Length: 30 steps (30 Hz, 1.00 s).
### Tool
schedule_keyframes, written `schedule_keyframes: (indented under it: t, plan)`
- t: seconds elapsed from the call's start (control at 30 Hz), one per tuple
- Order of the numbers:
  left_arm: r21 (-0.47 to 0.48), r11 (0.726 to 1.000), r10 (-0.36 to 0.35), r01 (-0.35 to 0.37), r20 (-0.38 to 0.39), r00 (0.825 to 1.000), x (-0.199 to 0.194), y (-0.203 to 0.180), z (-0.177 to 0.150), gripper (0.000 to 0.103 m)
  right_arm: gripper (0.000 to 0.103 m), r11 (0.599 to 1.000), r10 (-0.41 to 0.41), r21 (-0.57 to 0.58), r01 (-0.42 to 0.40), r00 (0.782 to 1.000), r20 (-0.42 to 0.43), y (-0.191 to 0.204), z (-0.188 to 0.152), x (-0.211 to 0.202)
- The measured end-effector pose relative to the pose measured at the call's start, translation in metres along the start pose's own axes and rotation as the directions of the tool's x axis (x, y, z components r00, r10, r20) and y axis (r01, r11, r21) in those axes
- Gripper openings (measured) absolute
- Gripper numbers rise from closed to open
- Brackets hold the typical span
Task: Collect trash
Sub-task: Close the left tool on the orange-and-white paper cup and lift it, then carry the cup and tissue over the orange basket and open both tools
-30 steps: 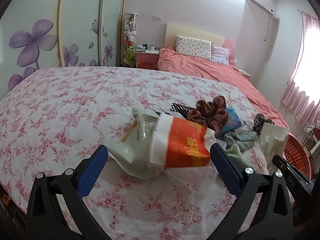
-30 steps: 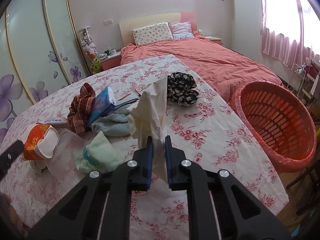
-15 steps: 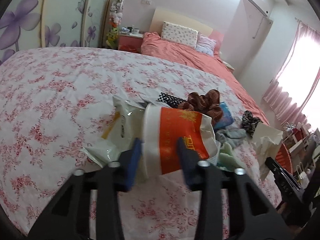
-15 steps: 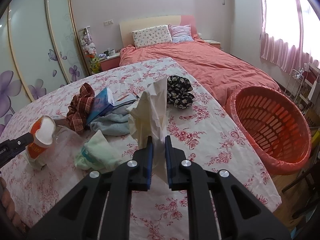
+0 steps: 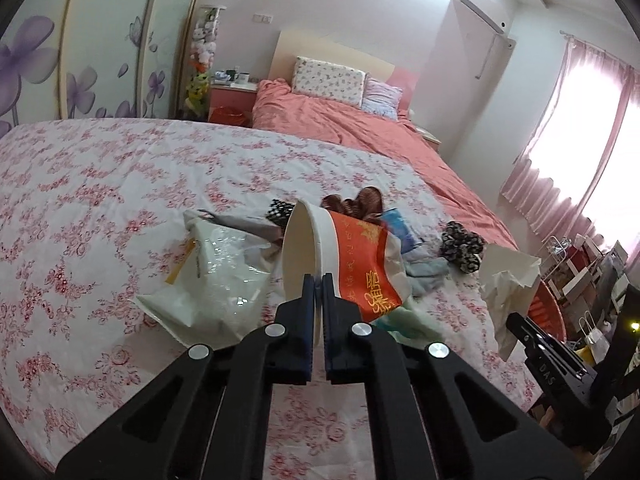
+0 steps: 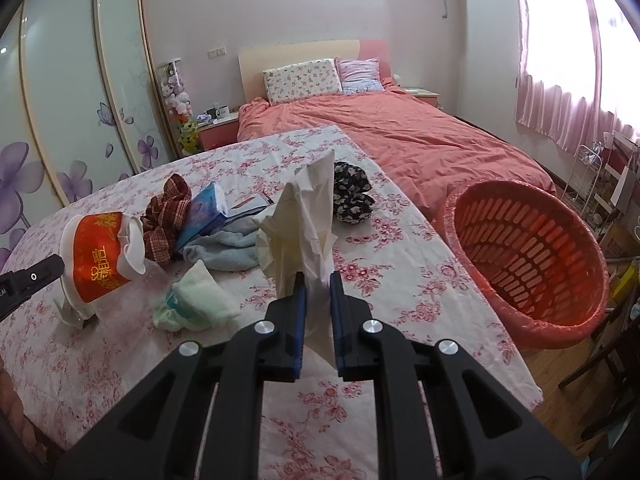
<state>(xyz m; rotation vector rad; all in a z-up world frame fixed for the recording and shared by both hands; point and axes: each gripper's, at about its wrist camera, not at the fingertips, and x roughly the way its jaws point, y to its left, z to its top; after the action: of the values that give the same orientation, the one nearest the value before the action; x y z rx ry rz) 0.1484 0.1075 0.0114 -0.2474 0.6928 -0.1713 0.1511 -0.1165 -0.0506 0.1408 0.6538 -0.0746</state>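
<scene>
Gripping the rim of a crushed orange-and-white paper noodle cup [image 5: 352, 256], left gripper [image 5: 318, 284], blue pads pinched tight on the thin white wall after just closing. Cup tilted on its side, open mouth turned toward the camera's left, seemingly raised off the pink floral bedspread [image 5: 100, 208]; contact underneath cannot be confirmed. Just beside the cup on the left, a crumpled clear-and-white plastic bag with a yellow stripe [image 5: 216, 280], lying on the bedspread.

Clamped in the right gripper [image 6: 318, 280], a wad of crumpled cream tissue paper [image 6: 304, 224], standing upright between the blue pads, jaws nearly closed on it. Held above the bedspread, apart from the other items.

Lying loose on the bedspread behind both grippers: a brown plaid cloth bundle [image 6: 166, 210], a blue tissue packet [image 6: 206, 216] touching it, a pale blue towel [image 6: 224, 252], a folded mint-green cloth [image 6: 196, 300] near the front, and a black floral fabric bundle [image 6: 352, 198] toward the right edge.

Positioned on the floor off the right side of the bed, an orange slotted plastic basket [image 6: 524, 256], tilted, mouth facing the camera. Well apart from both held items.

Noted beyond: a second bed with a coral cover [image 6: 400, 136], against the far wall.
</scene>
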Motion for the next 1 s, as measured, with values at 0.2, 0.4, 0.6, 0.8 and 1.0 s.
schedule_keyframes:
  t: [0.2, 0.4, 0.6, 0.8, 1.0]
  plan:
    - [0.021, 1.000, -0.019, 0.018, 0.033, 0.999, -0.008, -0.018, 0.003, 0.003, 0.012, 1.000, -0.007, 0.011, 0.006, 1.000, 0.010, -0.010, 0.000, -0.007]
    - [0.034, 0.999, -0.039, 0.037, 0.047, 0.998, -0.009, -0.033, 0.005, 0.003, 0.012, 1.000, -0.014, 0.025, 0.014, 1.000, 0.015, -0.020, 0.000, -0.010]
    - [0.050, 0.997, -0.064, 0.061, 0.061, 0.996, -0.009, -0.047, 0.009, 0.003, 0.012, 0.999, -0.019, 0.032, 0.018, 1.000, 0.023, -0.026, 0.000, -0.012]
    - [0.066, 0.993, -0.106, 0.102, 0.066, 0.992, -0.006, -0.068, 0.012, 0.003, 0.012, 0.999, -0.031, 0.044, 0.029, 0.999, 0.042, -0.036, 0.003, -0.019]
    - [0.101, 0.981, -0.170, 0.164, 0.053, 0.984, 0.004, -0.103, 0.010, 0.003, 0.012, 0.996, -0.064, 0.071, 0.059, 0.996, 0.066, -0.059, 0.008, -0.029]
